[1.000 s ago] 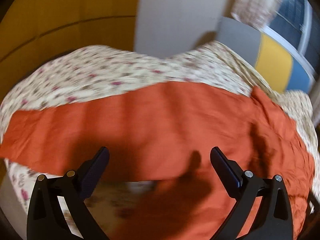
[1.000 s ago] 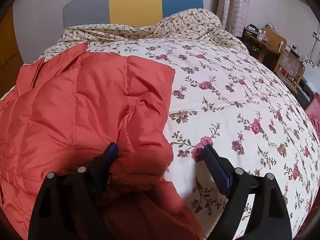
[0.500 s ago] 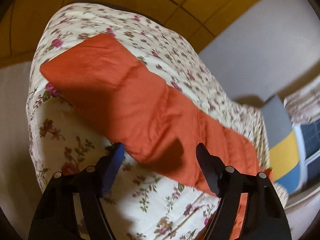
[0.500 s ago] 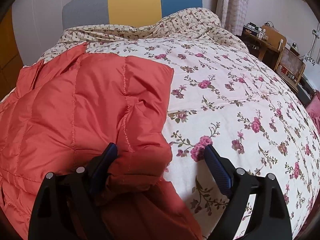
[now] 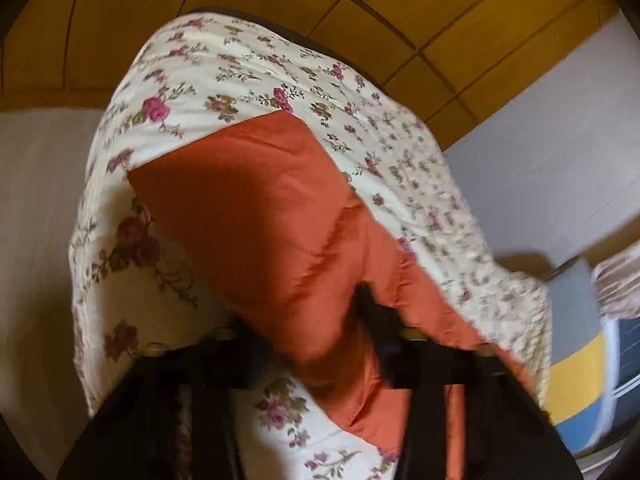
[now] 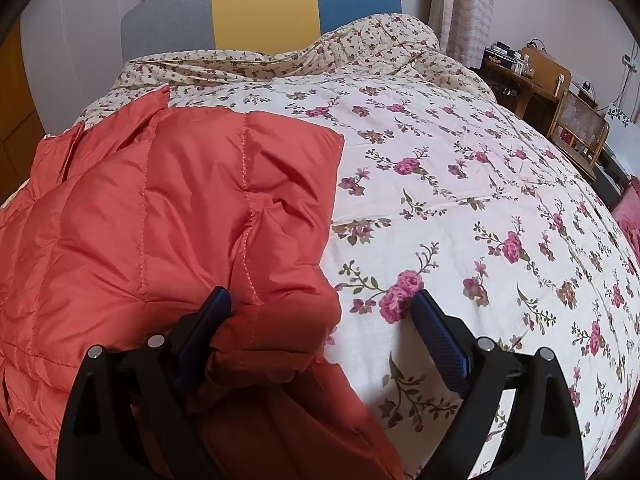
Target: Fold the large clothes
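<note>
Two grippers work an orange jacket (image 6: 168, 216) on a floral quilt (image 6: 460, 184). At six o'clock in its view, the left gripper (image 5: 316, 332) has just been closing and now pinches a jacket fold. The right gripper (image 6: 320, 320) stands wide, one finger (image 6: 204, 328) against the jacket's corner, the other on quilt. At twelve o'clock stands a headboard (image 6: 260, 8).
</note>
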Motion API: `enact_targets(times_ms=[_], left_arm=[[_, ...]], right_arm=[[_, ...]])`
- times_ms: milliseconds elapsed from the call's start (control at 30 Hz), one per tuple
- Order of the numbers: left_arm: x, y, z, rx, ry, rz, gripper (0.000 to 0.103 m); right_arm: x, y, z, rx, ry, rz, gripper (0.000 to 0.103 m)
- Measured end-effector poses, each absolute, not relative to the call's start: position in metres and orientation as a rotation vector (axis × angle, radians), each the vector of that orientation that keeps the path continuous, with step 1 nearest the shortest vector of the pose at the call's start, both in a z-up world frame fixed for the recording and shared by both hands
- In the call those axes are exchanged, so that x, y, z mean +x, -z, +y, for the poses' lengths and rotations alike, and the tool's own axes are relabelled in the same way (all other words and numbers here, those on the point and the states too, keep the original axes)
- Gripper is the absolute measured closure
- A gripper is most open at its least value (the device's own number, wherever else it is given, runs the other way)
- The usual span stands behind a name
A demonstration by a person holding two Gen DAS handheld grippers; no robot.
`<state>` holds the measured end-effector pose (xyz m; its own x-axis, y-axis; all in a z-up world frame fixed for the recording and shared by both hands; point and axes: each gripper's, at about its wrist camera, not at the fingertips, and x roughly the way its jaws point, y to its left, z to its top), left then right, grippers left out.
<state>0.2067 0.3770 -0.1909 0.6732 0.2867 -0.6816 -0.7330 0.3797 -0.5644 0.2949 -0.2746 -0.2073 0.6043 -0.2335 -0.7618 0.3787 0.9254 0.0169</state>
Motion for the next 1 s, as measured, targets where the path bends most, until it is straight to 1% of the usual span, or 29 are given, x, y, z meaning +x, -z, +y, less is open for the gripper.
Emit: enact_targets(times_ms=[33, 133, 300, 500, 700, 833, 1000], left_arm=[[0.209, 0.192, 0.376, -0.970, -0.686, 0.527, 0.084], [0.216, 0.175, 0.360, -0.871, -0.712, 0.497, 0.089], [0.231, 0.128, 0.303, -0.598, -0.632, 0.394, 0.089], [0.253, 0.093, 0.233, -0.439, -0.452, 0.333, 0.089], [0.264, 0.079, 0.162, -0.289, -0.301, 0.311, 0.089], [0.269, 0.072, 0.104, -0.138, -0.192, 0.288, 0.089], [0.280, 0.074, 0.041, 0.031, -0.109, 0.282, 0.089]], right_arm=[[0.295, 0.207, -0.275, 0.184, 0.356, 0.852, 0.012], [0.296, 0.207, -0.275, 0.186, 0.357, 0.852, 0.011], [0.296, 0.207, -0.274, 0.186, 0.359, 0.851, 0.011], [0.296, 0.208, -0.275, 0.191, 0.357, 0.851, 0.011], [0.296, 0.208, -0.276, 0.202, 0.352, 0.851, 0.011], [0.297, 0.209, -0.277, 0.209, 0.349, 0.850, 0.011], [0.296, 0.209, -0.277, 0.217, 0.345, 0.849, 0.011]])
